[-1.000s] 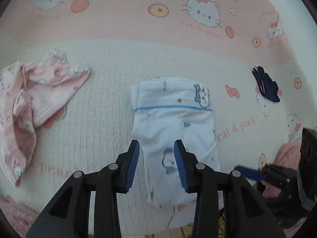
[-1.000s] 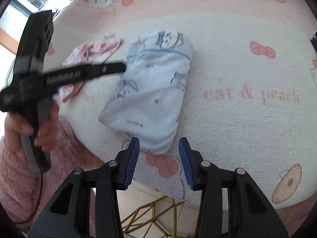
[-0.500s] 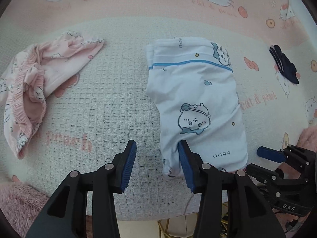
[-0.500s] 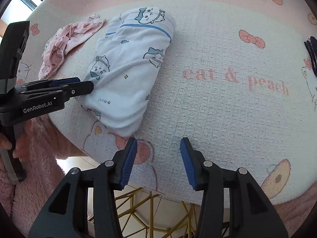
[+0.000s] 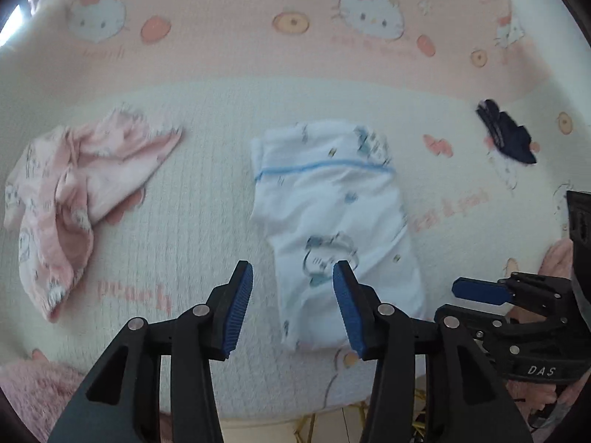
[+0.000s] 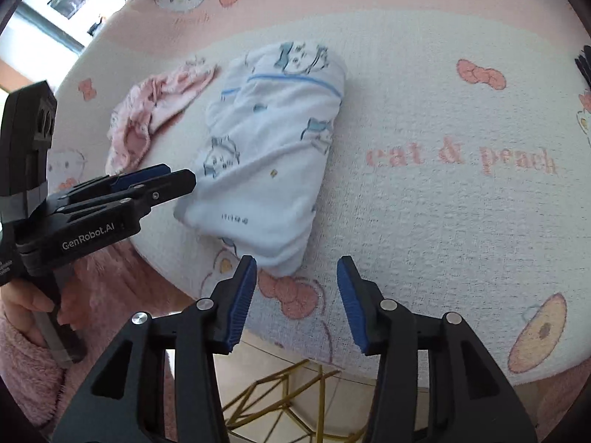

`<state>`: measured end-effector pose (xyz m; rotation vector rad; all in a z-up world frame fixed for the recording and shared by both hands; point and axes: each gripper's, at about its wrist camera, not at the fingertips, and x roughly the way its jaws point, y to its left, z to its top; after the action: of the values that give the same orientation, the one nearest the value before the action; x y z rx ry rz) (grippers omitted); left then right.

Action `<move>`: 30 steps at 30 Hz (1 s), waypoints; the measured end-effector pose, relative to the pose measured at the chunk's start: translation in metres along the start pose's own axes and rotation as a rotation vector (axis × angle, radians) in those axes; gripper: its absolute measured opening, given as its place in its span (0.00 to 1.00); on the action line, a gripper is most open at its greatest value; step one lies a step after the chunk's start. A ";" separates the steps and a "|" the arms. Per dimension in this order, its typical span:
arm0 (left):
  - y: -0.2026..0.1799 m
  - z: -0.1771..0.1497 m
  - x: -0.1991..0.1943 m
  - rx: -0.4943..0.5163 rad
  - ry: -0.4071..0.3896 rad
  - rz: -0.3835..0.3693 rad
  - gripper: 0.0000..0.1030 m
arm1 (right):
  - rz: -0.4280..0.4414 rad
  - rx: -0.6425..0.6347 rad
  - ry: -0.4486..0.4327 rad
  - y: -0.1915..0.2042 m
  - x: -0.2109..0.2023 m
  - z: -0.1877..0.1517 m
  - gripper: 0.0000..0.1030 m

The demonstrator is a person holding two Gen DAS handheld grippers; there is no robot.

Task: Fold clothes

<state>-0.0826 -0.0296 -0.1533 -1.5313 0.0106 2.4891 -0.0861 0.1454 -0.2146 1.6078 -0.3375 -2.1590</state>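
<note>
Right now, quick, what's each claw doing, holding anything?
Left claw: opening, empty, above the folded white garment.
Right claw: open, empty, at the garment's near edge.

The blanket point(image 6: 424, 221) that carries the things is thick woven cloth with a rough, waffle-like grain, matt, printed in pink and cream. The folded white garment point(image 5: 332, 221) in its middle is soft, thin knit cloth, matt, with a printed blue line and small cartoon figures. Toward the left edge, the crumpled pink garment point(image 5: 74, 192) is a similar soft cloth with frilled hems. The small dark cloth point(image 5: 504, 136) near the right edge looks matt. Each hand-held gripper, left point(image 5: 291, 306) and right point(image 6: 295, 302), is matt black plastic with ribbed blue pads point(image 6: 242, 302) and shiny metal rivets. The person's sleeve point(image 6: 22, 369) is fluffy pink fleece. Below the blanket's near edge, a glossy gold wire frame point(image 6: 288, 398) stands on smooth pale floor tiles point(image 6: 258, 369).
</note>
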 end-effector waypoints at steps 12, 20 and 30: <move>-0.046 -0.036 0.035 -0.025 0.147 -0.072 0.47 | -0.047 -0.033 -0.007 -0.020 0.013 0.104 0.29; -0.052 -0.046 0.042 0.063 0.200 -0.037 0.47 | -0.032 -0.064 0.083 -0.012 0.056 0.117 0.23; -0.008 -0.033 0.006 -0.103 0.092 -0.161 0.47 | -0.041 0.103 -0.034 -0.030 0.005 0.094 0.26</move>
<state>-0.0541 -0.0246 -0.1728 -1.6174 -0.2204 2.3252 -0.1823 0.1640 -0.2041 1.6483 -0.4360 -2.2354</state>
